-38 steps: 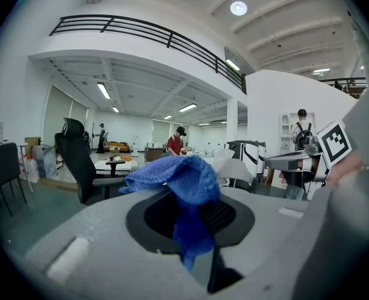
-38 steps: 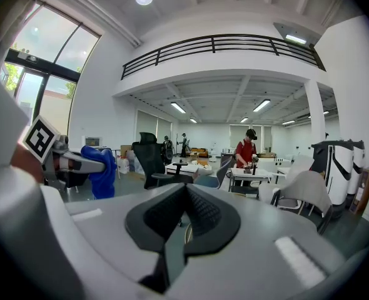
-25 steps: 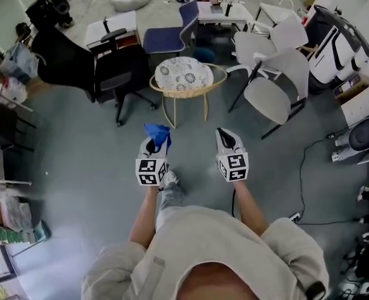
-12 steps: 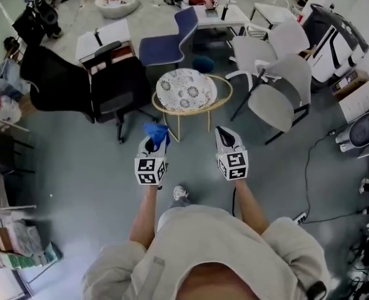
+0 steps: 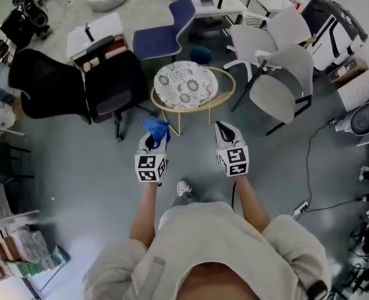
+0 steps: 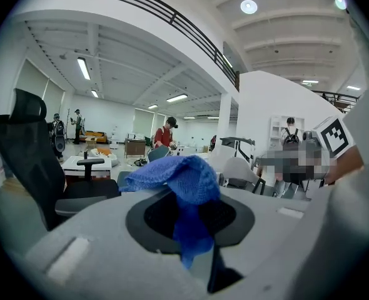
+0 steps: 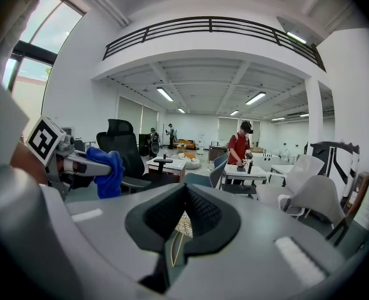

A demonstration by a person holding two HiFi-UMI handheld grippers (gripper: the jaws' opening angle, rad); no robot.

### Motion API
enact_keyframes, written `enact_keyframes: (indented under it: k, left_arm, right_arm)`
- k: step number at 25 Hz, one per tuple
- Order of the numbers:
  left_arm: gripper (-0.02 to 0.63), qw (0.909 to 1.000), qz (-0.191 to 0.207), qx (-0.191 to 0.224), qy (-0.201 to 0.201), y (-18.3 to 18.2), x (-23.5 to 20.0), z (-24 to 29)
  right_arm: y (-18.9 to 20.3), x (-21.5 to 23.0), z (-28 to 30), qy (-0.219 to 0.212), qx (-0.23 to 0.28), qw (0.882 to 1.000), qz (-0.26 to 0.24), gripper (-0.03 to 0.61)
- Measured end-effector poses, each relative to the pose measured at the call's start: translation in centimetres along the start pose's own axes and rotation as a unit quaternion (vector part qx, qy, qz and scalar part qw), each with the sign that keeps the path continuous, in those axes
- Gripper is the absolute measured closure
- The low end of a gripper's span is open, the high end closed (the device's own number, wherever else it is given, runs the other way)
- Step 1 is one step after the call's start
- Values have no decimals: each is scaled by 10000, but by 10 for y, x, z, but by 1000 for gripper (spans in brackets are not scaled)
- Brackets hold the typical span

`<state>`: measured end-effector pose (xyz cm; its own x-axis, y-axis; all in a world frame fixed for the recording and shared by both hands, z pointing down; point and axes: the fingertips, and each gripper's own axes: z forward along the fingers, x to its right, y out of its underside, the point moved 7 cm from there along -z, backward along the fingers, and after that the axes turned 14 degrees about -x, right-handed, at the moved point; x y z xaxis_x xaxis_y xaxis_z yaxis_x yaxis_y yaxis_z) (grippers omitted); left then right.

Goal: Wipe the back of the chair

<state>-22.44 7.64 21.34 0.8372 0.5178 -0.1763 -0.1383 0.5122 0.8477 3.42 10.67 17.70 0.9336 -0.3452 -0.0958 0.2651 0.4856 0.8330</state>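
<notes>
The person's forearms were stretched forward at the bottom of the head view, with a light shoe (image 5: 183, 187) seen on the grey floor (image 5: 78, 186) between them. The left gripper (image 5: 153, 144) was held clamped on a blue cloth (image 5: 156, 130), which was bunched above the jaws and draped down between them in the left gripper view. The right gripper (image 5: 226, 134) was carried level beside it and apart from it. Its jaws were drawn together with nothing gripped, and only a thin slit was left between them.

Just ahead of both grippers, and touched by neither, a round chair (image 5: 194, 109) with a yellow hoop frame was stood, a patterned cushion (image 5: 184, 85) laid in it. From so steep an angle its back could not be clearly told from its seat. A black office chair (image 5: 112, 80) was set just to its left, close against a second black chair (image 5: 44, 83). A grey shell chair (image 5: 273, 95) was placed near on the right, and a black cable (image 5: 309, 167) was trailed over the floor beyond it. Farther off, a blue chair (image 5: 166, 36) was drawn up by a white table (image 5: 225, 5), where a person in a red top (image 7: 239, 144) was seen standing in the right gripper view.
</notes>
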Motion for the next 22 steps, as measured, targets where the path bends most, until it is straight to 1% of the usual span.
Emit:
enact_keyframes:
  k: [8,13,18,22]
  left_arm:
    - [534,9997,-85,-221,-82,17,-4,13]
    - [534,9988,-198,-313,-306,28,-2,20]
    - [534,9966,-355,-427,-607,40,0,38]
    - [534,9949,-460,-492,-753,49,4,57]
  right_arm:
    - [10,6,14,-90,-66,9999,36,578]
    - [19,16,25,-253,-40,9996,94,578]
    - [29,30,46,-528,-3,9986,94,578]
    - [38,46,64,-715,-21,9974,48,578]
